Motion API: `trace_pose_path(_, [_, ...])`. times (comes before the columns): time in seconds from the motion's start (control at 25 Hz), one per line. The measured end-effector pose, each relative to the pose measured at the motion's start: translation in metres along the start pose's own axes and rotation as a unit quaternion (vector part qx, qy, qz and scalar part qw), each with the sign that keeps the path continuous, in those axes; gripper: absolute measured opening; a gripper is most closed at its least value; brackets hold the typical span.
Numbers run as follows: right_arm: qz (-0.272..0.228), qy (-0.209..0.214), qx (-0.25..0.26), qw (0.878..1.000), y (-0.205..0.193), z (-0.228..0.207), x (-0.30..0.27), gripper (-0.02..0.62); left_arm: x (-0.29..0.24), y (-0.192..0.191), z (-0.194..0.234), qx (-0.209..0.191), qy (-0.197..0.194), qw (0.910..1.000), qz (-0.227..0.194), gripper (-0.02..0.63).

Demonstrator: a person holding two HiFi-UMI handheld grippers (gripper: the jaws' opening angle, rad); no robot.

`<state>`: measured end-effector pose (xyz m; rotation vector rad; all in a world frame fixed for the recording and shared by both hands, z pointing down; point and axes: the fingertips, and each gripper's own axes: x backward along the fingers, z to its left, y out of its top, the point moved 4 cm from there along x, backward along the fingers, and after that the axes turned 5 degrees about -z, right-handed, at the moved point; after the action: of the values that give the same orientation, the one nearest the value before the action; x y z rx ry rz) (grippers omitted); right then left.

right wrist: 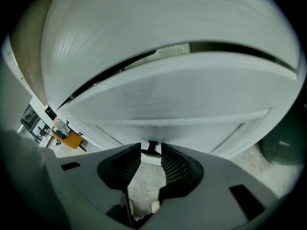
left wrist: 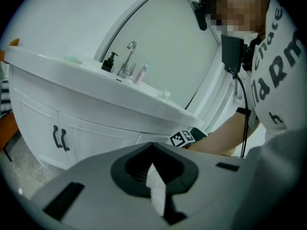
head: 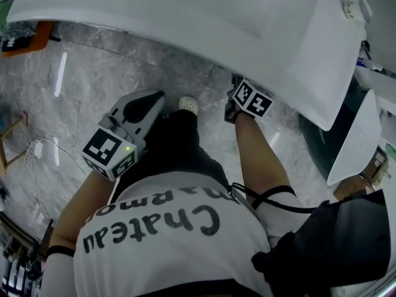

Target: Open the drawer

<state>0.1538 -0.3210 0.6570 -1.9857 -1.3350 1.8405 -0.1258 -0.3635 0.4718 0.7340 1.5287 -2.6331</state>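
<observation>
Jaws of right hand-held gripper (right wrist: pixel 150 146) stand apart, seemingly around drawer handle (right wrist: pixel 152 150).

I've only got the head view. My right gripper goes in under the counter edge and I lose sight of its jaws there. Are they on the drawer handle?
Observer: Not gripping it. In the right gripper view, the right gripper has its jaws apart. The dark handle sits in the gap at their tips, and no pad presses on it.
Operator: Is the left gripper carrying anything?
Observer: No. In its own view, the left gripper has its jaws together with nothing between them.
Operator: Any other handles I could mix it up with?
Observer: The left gripper view shows a pair of dark door handles on the cabinet, well off to the side of your right gripper.
</observation>
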Motion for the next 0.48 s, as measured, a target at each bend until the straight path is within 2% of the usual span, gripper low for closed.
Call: trace_pose_path(0.48, [0.009, 0.003, 0.012, 1.000, -0.026, 0.009, 0.017, 0.135, 0.007, -0.007, -0.005, -0.008, -0.026, 0.9995, 0.015, 0.008])
